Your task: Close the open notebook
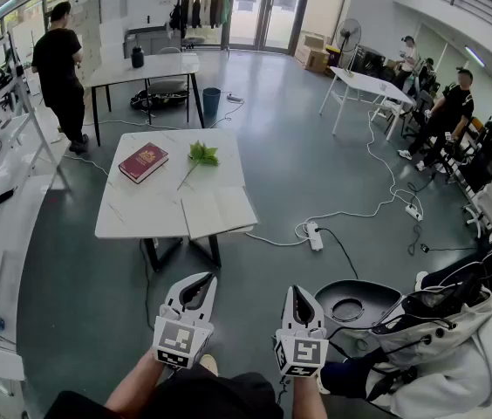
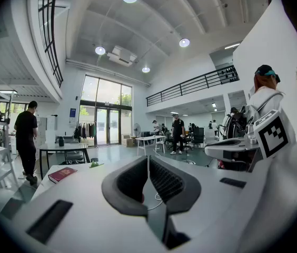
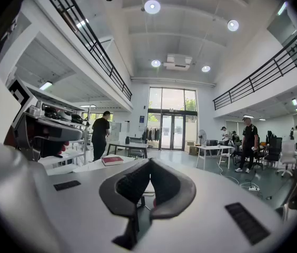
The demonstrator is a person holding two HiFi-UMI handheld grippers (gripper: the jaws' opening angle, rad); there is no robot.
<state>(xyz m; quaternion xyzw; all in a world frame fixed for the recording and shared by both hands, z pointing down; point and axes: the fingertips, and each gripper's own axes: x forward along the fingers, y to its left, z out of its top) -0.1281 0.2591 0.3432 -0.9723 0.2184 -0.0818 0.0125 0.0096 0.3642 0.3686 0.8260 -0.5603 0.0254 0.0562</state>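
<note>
Head view: open notebook (image 1: 218, 210); red book (image 1: 143, 161) lettering illegible.

No legible writing in any view.
The red book (image 1: 143, 161) on the desk (image 1: 124, 221) bears a gold cover emblem too small to read, and the blue sign (image 2: 72, 112) beside the glass doors is equally unreadable.

I watch from the head camera, steeply down and far off; both gripper views face level (all share the white table (image 1: 141, 203)).
</note>
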